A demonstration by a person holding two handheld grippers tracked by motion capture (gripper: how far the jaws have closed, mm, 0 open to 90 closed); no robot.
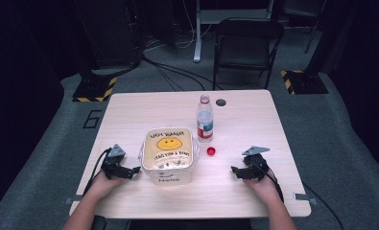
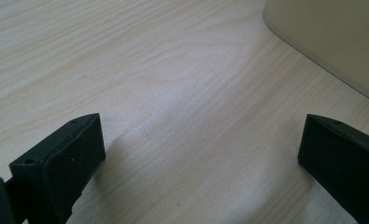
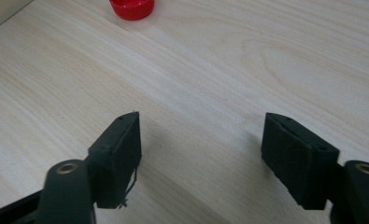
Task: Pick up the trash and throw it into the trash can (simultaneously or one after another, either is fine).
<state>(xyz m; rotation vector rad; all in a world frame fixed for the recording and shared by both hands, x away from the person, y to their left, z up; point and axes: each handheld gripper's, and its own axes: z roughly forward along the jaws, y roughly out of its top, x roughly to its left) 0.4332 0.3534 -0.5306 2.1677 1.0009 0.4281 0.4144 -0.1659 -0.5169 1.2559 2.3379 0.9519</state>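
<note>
Right hand-held gripper (image 1: 238, 171) resting low on the tabletop (image 1: 244, 120), jaws spread wide and empty, aimed toward the red bottle cap (image 1: 211, 151) lying near, up ahead in the right gripper view (image 3: 131, 8). Left hand-held gripper (image 1: 132, 170) likewise spread and empty, set just beside the clear plastic tub (image 1: 169, 155), whose pale wall edges into the left gripper view (image 2: 331, 42).

Probably best done so: slide the right jaws forward, straddle the cap squarely, close gently on its rim, keep it level, carry it to the neck of the water bottle (image 1: 205, 118). Steady the bottle lest it tip.

Bottle upright, uncapped, just beyond the cap, seemingly partly filled; level hard to tell. Tub printed with a yellow smiley face; contents unclear through the printed top.
</note>
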